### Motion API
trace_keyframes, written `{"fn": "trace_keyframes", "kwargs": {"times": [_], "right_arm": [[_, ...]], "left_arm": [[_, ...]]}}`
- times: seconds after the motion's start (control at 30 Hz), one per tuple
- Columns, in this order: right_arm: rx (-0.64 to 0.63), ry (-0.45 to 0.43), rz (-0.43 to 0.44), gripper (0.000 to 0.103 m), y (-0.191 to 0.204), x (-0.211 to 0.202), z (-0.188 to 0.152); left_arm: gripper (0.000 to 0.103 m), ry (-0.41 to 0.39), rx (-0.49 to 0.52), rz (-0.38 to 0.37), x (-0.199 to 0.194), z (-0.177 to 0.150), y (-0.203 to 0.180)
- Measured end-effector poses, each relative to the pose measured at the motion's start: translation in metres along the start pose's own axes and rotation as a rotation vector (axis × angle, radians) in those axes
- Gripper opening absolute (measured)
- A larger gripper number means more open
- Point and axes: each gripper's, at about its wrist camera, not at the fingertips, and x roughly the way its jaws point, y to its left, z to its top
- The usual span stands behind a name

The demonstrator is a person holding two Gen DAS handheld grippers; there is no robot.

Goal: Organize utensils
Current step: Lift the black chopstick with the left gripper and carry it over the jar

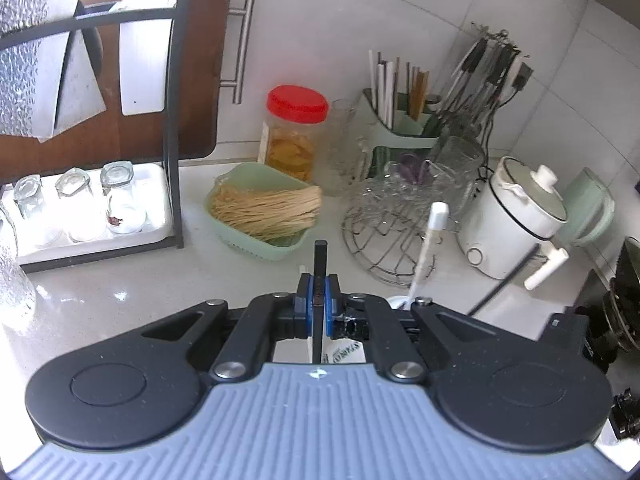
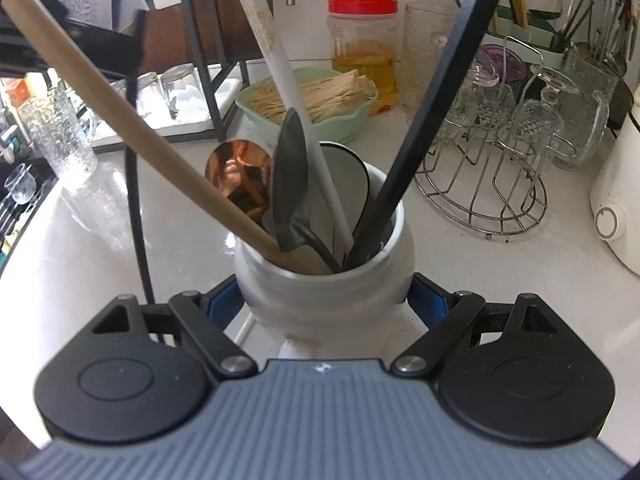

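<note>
Utensils stand in a white crock [image 2: 320, 276] at lower centre, braced by the right hand-held gripper [image 2: 326, 300]. The left hand-held gripper [image 1: 317, 308] clamps a black handle [image 1: 320, 264]; it likely needs lowering or releasing next.

A red-lidded jar [image 1: 295, 133] stands behind a green basket [image 1: 262, 216] of noodles.

Bright daylight, glare on the counter [image 1: 120, 296], soft shadows, fisheye bending at edges, motion blur on the near crock [image 2: 320, 280].
</note>
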Motion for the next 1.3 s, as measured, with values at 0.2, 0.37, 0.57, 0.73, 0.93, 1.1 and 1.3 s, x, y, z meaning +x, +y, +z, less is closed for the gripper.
{"fn": "trace_keyframes", "kwargs": {"times": [0.2,0.37,0.57,0.73,0.93,1.1,1.3], "right_arm": [[0.007,-0.018,-0.015,0.090,0.003,-0.001,-0.002],[0.000,-0.035,-0.021,0.090,0.005,-0.001,-0.004],[-0.007,-0.047,-0.022,0.090,0.005,-0.001,-0.006],[-0.013,-0.055,-0.022,0.090,0.005,-0.002,-0.008],[-0.011,-0.061,-0.032,0.090,0.007,-0.001,-0.008],[-0.020,-0.061,-0.029,0.090,0.007,-0.002,-0.009],[-0.028,-0.061,-0.022,0.090,0.006,-0.001,-0.008]], "left_arm": [[0.006,-0.022,0.015,0.000,-0.023,-0.002,-0.008],[0.006,-0.054,0.007,0.021,-0.037,0.002,-0.008],[0.006,-0.103,0.029,0.033,-0.061,0.017,-0.016],[0.006,-0.156,0.046,0.040,-0.082,0.038,-0.028],[0.006,-0.250,0.097,0.027,-0.114,0.070,-0.049],[0.006,-0.319,0.139,0.000,-0.135,0.092,-0.070],[0.006,-0.361,0.210,-0.033,-0.150,0.108,-0.099]]}}
